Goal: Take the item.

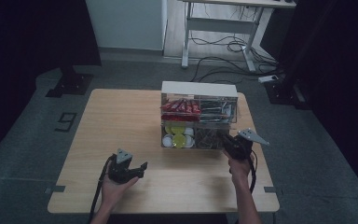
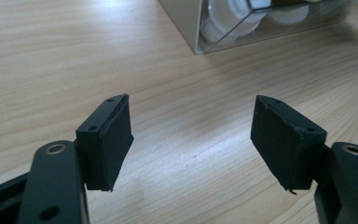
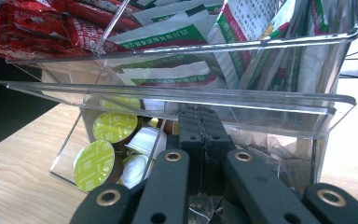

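A clear two-tier organizer (image 1: 199,88) stands at the table's back middle. Its upper tier holds red sachets (image 1: 181,107) and green-and-white sachets (image 3: 168,42). In the lower tier, yellow-green and white capsules (image 3: 94,164) lie on the left and translucent bags (image 3: 279,154) on the right. My right gripper (image 3: 200,126) is shut, its jaws pushed in under the clear rim (image 3: 261,100) of the lower right compartment; whether anything is pinched is hidden. My left gripper (image 2: 191,121) hovers open over bare wood near the front left (image 1: 137,169), with nothing between its pads. A corner of the organizer (image 2: 191,32) lies ahead of it.
The wooden table (image 1: 121,121) has free surface to the left and in front of the organizer. Behind it on the floor are a white desk frame (image 1: 219,28), loose cables (image 1: 223,60) and black stand bases (image 1: 70,84).
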A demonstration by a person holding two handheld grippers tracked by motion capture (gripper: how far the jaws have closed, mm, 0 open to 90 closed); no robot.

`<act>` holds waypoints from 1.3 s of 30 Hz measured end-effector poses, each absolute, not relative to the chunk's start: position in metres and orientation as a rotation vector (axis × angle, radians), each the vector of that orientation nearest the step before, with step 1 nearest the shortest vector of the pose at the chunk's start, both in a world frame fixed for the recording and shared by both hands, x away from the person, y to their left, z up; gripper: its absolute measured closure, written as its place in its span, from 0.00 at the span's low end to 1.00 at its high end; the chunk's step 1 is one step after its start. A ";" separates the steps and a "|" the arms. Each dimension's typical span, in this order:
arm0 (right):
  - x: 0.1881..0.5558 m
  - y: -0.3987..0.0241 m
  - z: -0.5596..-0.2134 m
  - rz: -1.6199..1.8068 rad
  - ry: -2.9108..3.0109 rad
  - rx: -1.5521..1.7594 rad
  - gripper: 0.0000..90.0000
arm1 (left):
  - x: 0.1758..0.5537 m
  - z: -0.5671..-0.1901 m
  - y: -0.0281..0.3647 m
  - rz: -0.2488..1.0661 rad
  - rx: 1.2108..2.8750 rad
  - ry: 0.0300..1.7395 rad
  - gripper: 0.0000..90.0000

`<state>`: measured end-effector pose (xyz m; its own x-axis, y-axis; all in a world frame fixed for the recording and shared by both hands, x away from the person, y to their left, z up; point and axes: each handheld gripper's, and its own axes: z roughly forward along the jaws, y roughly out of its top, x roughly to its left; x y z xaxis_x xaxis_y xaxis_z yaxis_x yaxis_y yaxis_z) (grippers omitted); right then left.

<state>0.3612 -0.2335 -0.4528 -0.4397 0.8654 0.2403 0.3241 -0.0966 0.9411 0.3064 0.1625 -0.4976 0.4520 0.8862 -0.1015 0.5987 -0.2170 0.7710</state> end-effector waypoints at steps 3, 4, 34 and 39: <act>0.361 -0.233 -0.453 1.560 1.722 1.296 0.99 | 0.307 -0.493 0.158 0.476 1.925 1.232 0.32; 0.361 -0.233 -0.453 1.560 1.722 1.296 0.99 | 0.307 -0.493 0.158 0.476 1.925 1.232 0.32; 0.360 -0.235 -0.453 1.568 1.725 1.290 0.99 | 0.324 -0.477 0.108 0.480 1.987 1.141 0.32; 0.360 -0.236 -0.453 1.568 1.726 1.290 0.99 | 0.327 -0.477 0.101 0.478 1.984 1.139 0.32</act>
<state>0.3604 -0.2357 -0.4527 -0.4460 0.8619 0.2413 0.3224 -0.0967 0.9416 0.3273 0.1011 -0.4765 0.5269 0.8480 -0.0571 0.5530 -0.2911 0.7807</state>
